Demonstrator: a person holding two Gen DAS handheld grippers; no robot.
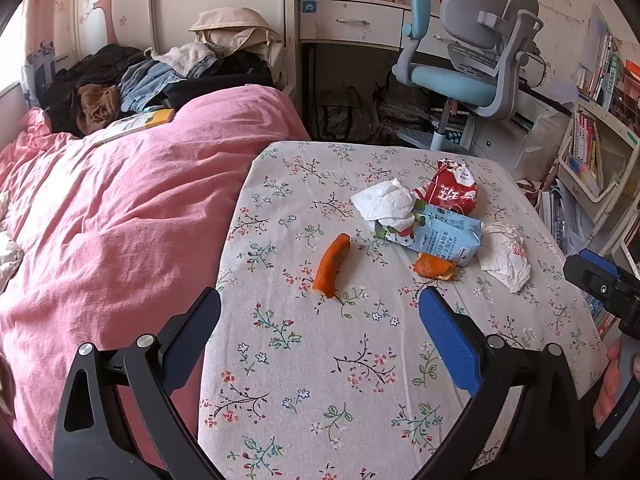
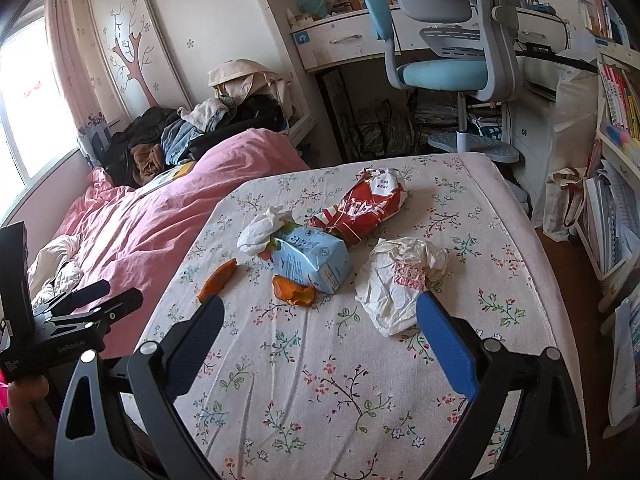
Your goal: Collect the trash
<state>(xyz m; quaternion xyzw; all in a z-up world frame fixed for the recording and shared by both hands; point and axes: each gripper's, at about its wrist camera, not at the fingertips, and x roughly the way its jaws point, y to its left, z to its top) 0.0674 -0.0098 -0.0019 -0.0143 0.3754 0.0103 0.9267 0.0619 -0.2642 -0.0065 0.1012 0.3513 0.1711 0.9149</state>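
- Left hand-held gripper [image 1: 320, 300]: jaws spread wide, nothing between them, above the near part of the desk [image 1: 360, 380], which wears a floral cloth.
- Right hand-held gripper [image 2: 320, 304]: jaws likewise spread wide and empty, over the same floral cloth; its blue fingertip pad [image 2: 436, 320] overlaps the near edge of the crumpled white wrapper [image 2: 400, 276] in view, contact unclear.
- Long orange peel strip [image 1: 332, 264]: lying flat just ahead of the left gripper, apart from the rest of the pile.
- Small curled orange peel [image 1: 434, 267]: just ahead of the left gripper's blue finger, touching the near end of the blue carton [image 1: 444, 236].
- Crumpled white wrapper with red print: right side of the pile, just beside the carton.
- Blue carton: flattened, lying on its side at the middle of the pile.
- White tissue [image 1: 386, 202]: wadded, resting against the carton's far-left end.
- Red snack bag [image 1: 448, 190]: farthest trash item, crumpled, touching the carton and tissue.
- Pink duvet [image 1: 120, 208]: on the bed to the left of the desk, with a heap of clothes [image 1: 132, 76] at its far end.
- Blue-and-grey chair [image 1: 468, 68]: beyond the desk, by a white drawer unit.
- Bookshelf [image 1: 596, 140]: far right, books packed in, titles too blurred to read.
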